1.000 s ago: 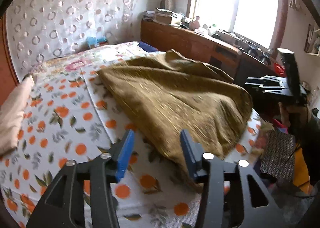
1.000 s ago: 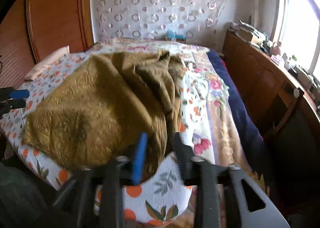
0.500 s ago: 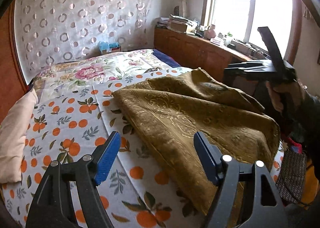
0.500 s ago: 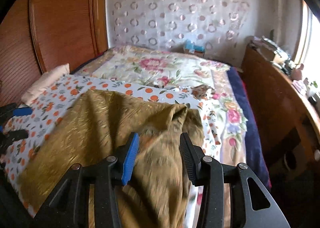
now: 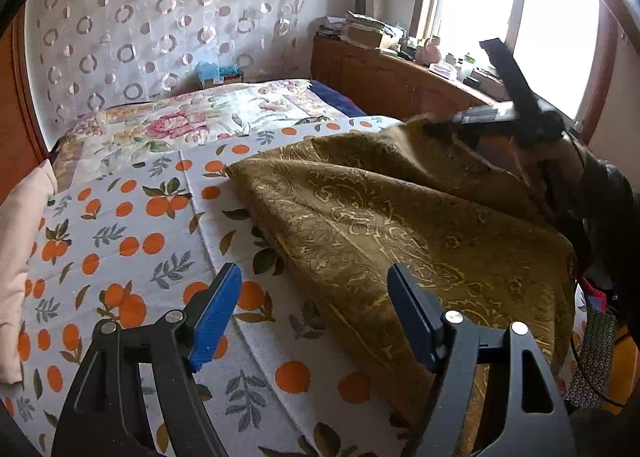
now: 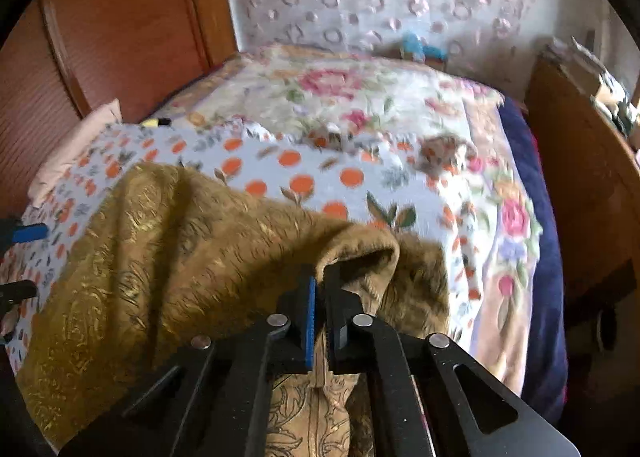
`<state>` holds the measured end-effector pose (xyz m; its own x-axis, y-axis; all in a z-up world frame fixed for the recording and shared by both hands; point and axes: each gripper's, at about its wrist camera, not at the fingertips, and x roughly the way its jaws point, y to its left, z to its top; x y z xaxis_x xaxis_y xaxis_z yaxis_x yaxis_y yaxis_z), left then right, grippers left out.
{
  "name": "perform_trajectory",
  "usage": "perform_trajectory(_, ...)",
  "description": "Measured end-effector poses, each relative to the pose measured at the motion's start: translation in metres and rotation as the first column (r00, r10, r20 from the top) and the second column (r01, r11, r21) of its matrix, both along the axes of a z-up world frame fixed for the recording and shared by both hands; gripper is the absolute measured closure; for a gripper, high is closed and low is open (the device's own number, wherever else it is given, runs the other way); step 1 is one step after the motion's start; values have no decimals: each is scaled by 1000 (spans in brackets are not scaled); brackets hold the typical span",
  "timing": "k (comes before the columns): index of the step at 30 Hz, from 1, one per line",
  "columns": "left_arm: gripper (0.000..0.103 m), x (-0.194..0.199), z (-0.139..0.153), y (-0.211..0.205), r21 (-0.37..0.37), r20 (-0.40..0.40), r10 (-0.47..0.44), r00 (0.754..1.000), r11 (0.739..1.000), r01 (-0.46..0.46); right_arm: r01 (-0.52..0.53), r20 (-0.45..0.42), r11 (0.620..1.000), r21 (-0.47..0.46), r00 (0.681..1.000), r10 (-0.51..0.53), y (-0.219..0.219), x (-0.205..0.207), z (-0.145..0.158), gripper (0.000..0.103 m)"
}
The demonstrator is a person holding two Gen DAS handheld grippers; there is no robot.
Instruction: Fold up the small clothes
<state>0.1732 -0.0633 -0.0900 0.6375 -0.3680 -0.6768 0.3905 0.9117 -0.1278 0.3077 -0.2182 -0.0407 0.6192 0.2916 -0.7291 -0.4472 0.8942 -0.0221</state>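
We see the right gripper (image 6: 320, 289) with its jaws clamped tight on a bunched edge of the olive-gold cloth (image 6: 168, 269); the fabric folds over the fingertips and a strip of it hangs down between the black fingers toward the near edge of the view. From that pinch the cloth spreads away to the left and near side, draped over the bed (image 6: 360, 105), whose orange-print sheet shows just beyond it.

In the left wrist view we find the left gripper (image 5: 314, 313) with its jaws wide apart and nothing between them; the near left edge of the cloth (image 5: 400, 225) runs just beyond and to the right of the gap, not touching either blue pad (image 5: 216, 313). The cloth rises toward the far right, where the right gripper (image 5: 440, 129) lifts its corner.

A peach pillow (image 5: 20, 257) lies at the left edge of the bed, and a wooden cabinet (image 5: 392, 81) stands under the window on the far right.
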Motion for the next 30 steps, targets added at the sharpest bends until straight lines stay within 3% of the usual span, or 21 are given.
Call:
perform_trajectory(5, 27, 2, -4, -1, -8, -18, -10, 1000, 1000, 10, 143, 113, 989, -44, 984, -137, -25, 8, 31, 101)
perform_trajectory(8, 27, 1, -4, -4, -5, -21, -17, 1000, 1000, 17, 164, 83, 985, -58, 984, -159, -30, 17, 25, 101)
perform_trajectory(10, 27, 0, -5, -5, -4, -26, -19, 999, 1000, 19, 192, 71, 975, -113, 980, -185, -25, 19, 18, 91)
perform_trajectory(11, 27, 0, -5, -5, -5, -26, -21, 999, 1000, 20, 210, 79, 967, -146, 977, -200, -21, 18, 15, 77)
perform_trajectory(12, 27, -2, -5, -6, -5, -26, -23, 999, 1000, 23, 217, 90, 963, -161, 975, -205, -17, 15, 14, 69)
perform_trajectory(21, 27, -14, 0, -11, -9, -11, -39, 999, 999, 39, 154, 138, 987, -51, 980, -146, -12, -70, 25, 69)
perform_trajectory(26, 27, -16, 1, -15, -14, -10, -47, 999, 999, 47, 83, 76, 996, -20, 994, -81, -10, -94, 10, 69)
perform_trajectory(30, 27, -18, 2, -15, -15, -9, -50, 999, 999, 50, 105, 19, 993, -49, 994, -104, -18, -90, -5, 69)
